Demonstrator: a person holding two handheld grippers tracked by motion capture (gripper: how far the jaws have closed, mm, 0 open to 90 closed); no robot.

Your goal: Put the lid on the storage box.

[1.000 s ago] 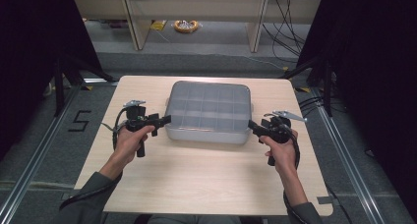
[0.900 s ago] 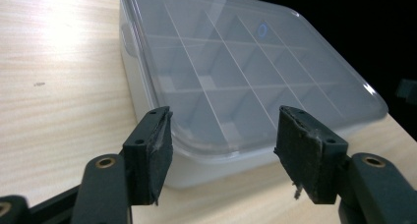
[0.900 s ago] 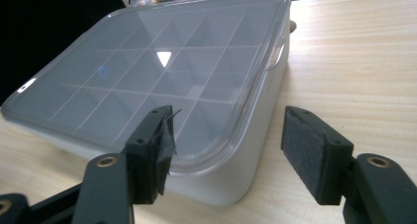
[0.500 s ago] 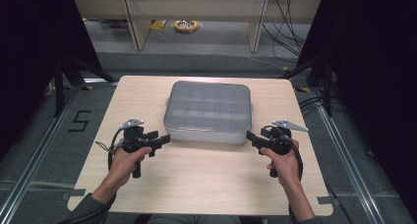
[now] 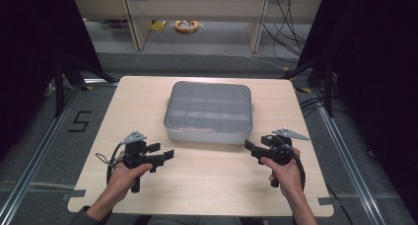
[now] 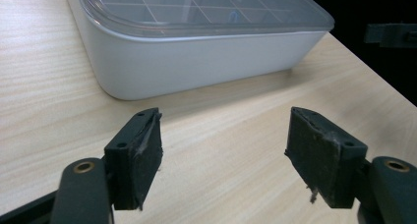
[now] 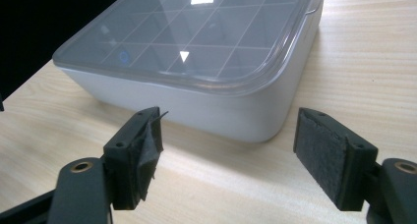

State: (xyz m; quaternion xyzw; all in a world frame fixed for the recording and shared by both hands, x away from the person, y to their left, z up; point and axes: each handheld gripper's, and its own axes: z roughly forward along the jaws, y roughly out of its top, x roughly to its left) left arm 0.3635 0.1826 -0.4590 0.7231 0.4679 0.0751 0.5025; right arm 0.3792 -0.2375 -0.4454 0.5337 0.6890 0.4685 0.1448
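Note:
A white compartment box [image 5: 208,111] with a clear, gridded lid sits shut at the middle of the wooden table [image 5: 207,185]. My left gripper [image 5: 166,155] is held low off the box's near left corner, jaws pointing right, open and empty. In the left gripper view the gripper [image 6: 223,155] stands apart from the box [image 6: 196,62], with bare wood between its pads. My right gripper [image 5: 249,147] hovers off the near right corner, pointing left, also open. Its own view shows the gripper [image 7: 228,145] short of the box's rounded corner [image 7: 246,116], not touching it.
Behind the table stand pale shelf legs [image 5: 256,27], with a yellow cable coil [image 5: 186,25] on the floor. A black "5" [image 5: 81,121] marks the floor at left. Metal rails run along both sides. Black cables [image 5: 291,18] trail at the back right.
Both hands have drawn back from the box's left and right sides toward the near edge of the table. The jaws stay open and the box has not moved.

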